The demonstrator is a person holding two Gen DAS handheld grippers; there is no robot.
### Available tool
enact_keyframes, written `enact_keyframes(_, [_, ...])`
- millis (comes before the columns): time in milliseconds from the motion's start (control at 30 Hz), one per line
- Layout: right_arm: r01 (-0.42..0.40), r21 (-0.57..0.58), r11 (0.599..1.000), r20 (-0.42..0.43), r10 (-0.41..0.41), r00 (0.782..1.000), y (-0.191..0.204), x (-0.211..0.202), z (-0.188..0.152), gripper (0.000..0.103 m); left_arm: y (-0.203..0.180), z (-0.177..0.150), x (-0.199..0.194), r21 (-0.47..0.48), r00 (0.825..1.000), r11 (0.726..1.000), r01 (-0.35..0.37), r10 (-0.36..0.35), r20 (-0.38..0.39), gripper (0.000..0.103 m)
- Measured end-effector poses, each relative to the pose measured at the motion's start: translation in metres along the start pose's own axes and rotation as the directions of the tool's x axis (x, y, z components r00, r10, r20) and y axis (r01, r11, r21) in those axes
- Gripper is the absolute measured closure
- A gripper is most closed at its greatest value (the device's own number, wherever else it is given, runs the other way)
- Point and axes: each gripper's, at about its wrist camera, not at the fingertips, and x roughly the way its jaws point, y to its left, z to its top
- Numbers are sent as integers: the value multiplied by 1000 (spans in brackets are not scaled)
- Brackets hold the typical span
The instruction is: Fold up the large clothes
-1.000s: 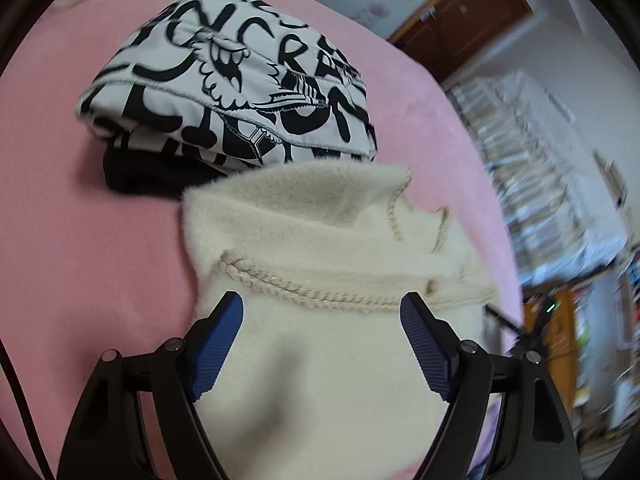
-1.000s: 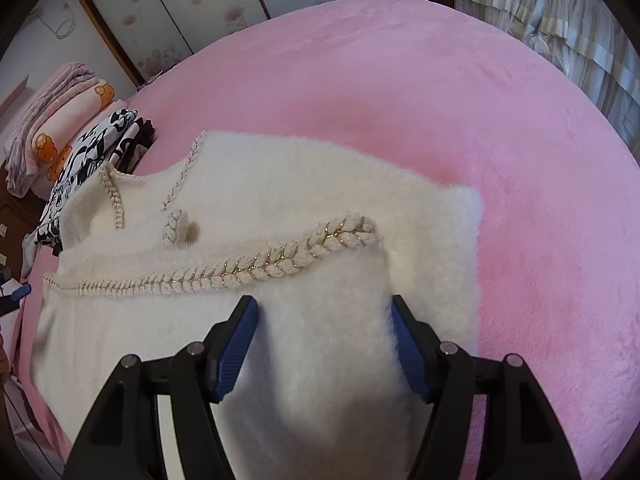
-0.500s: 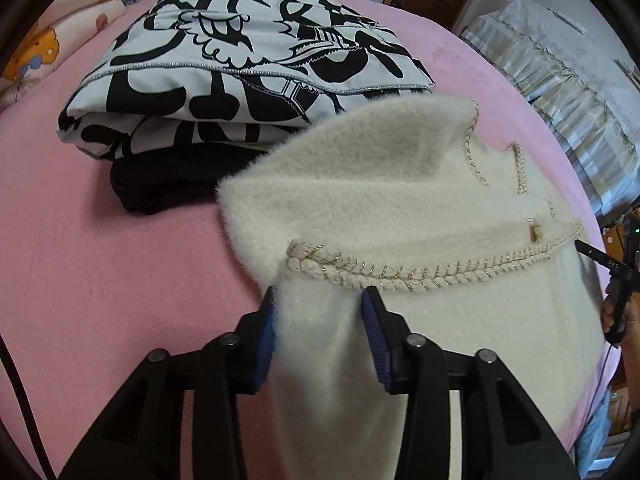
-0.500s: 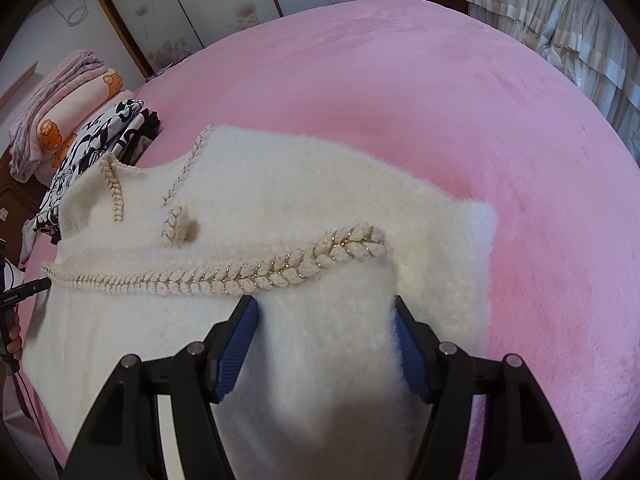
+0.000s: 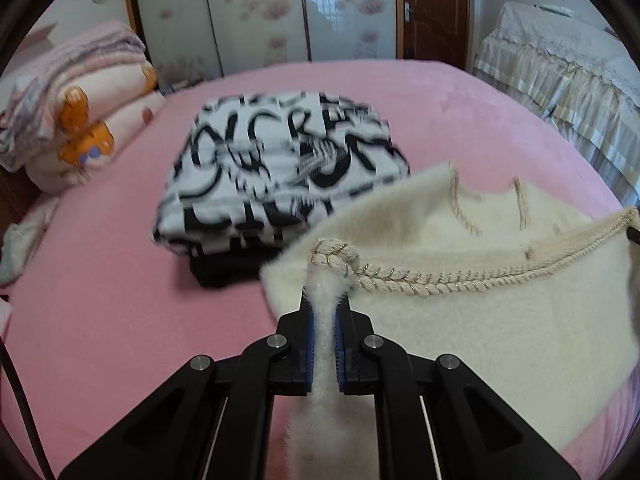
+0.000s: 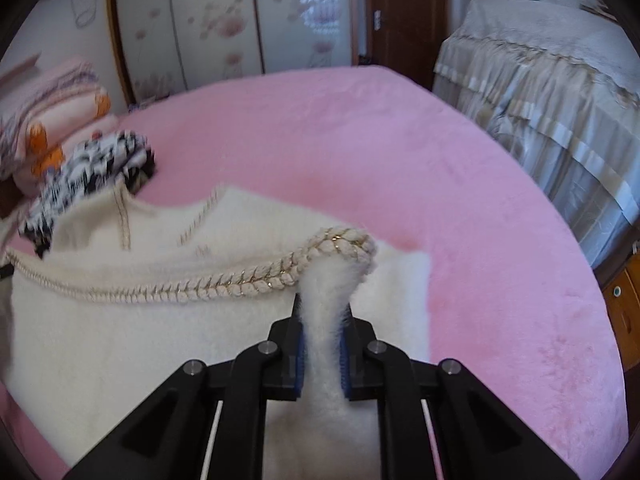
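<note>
The cream fleece garment [image 5: 500,320], lying near the bed [image 5: 100,320] edge closest to us, is pinched at both ends of its braided trim [image 5: 440,284] by our left gripper [image 5: 324,312] and right gripper [image 6: 322,312], evidently to carry that edge over evenly.

Blurred black lettering "CRE" on folded black-and-white garment [image 5: 280,168]
</note>
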Motion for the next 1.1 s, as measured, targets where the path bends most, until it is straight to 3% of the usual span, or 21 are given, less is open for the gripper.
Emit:
enact_keyframes(100, [29,33,999,43,-30,999,-7,-7,22,95,-7,27,2,-25,998,998,-58,59,36,97])
enact_keyframes(267, [53,38,998,44,-54,998,-8,18,53,95,-9,58,42,-110,996,990,-92,91,-12,97])
enact_keyframes(500, [156,58,986,-22,-154,988,-8,85,57,95,-18,59,102,-159,991,978,-136,135,-18,97])
enact_keyframes(700, [237,15,971,-129,-233,964,-4,146,39,95,-35,46,132,-96,970,967,-236,240,34,97])
enact_keyframes(867, [272,-50,961,-154,-277,948,6,154,36,89,-50,43,137,-36,947,949,-314,316,60,96])
enact_keyframes(967, [251,-34,967,-152,-253,956,2,136,40,77,-51,46,129,-16,942,944,-331,331,50,84])
enact_keyframes(1033, [230,-10,973,-137,-229,964,-1,117,41,69,-48,46,117,-33,952,952,-303,304,29,63])
enact_keyframes(1100, [192,24,981,-104,-188,977,0,92,39,69,-46,41,96,-81,965,963,-259,262,26,48])
